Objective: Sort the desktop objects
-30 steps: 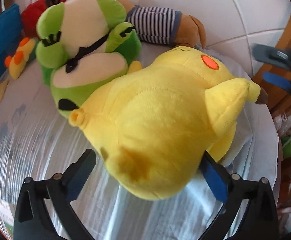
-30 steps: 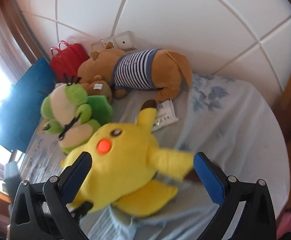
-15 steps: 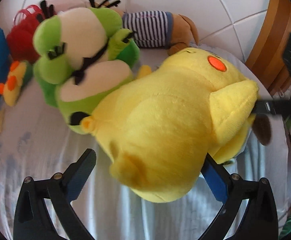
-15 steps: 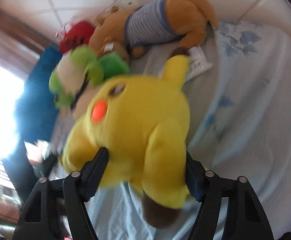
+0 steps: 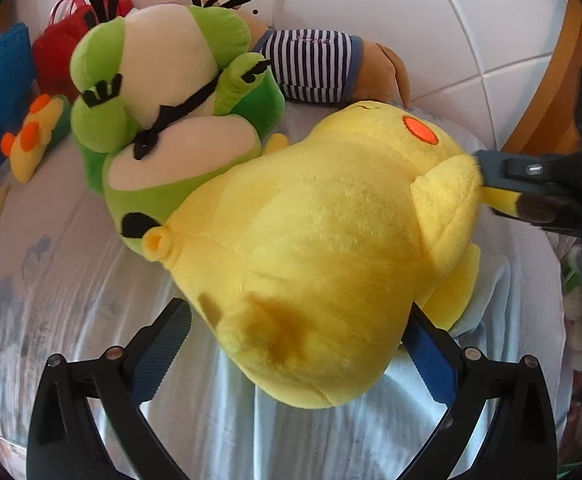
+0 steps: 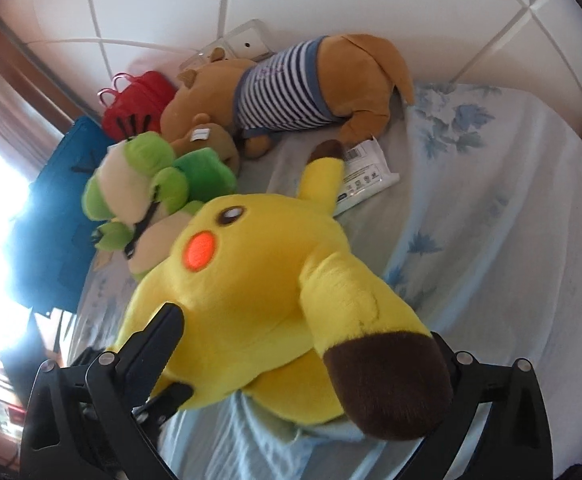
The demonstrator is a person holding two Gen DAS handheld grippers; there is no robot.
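A big yellow plush (image 5: 311,240) lies on the pale blue sheet (image 5: 51,300), its rear end between the spread fingers of my left gripper (image 5: 297,316), which is open; the left finger stands clear of the fur. My right gripper (image 5: 531,196) reaches in from the right at the plush's brown-tipped ear. In the right wrist view the yellow plush (image 6: 259,280) fills the span of the right gripper (image 6: 305,328), open wide; the brown ear tip hides its right finger.
A green plush (image 5: 163,120) leans against the yellow one. Behind lie a brown plush in a striped shirt (image 6: 283,88), a red bag (image 6: 139,100), a blue cushion (image 6: 55,208), a small yellow-orange toy (image 5: 31,140) and a white packet (image 6: 363,176). A tiled wall stands behind.
The right gripper came in over the plush's head and ear, narrowed on it half a second ago, and now stands wide again. The left gripper stayed open around the rear.
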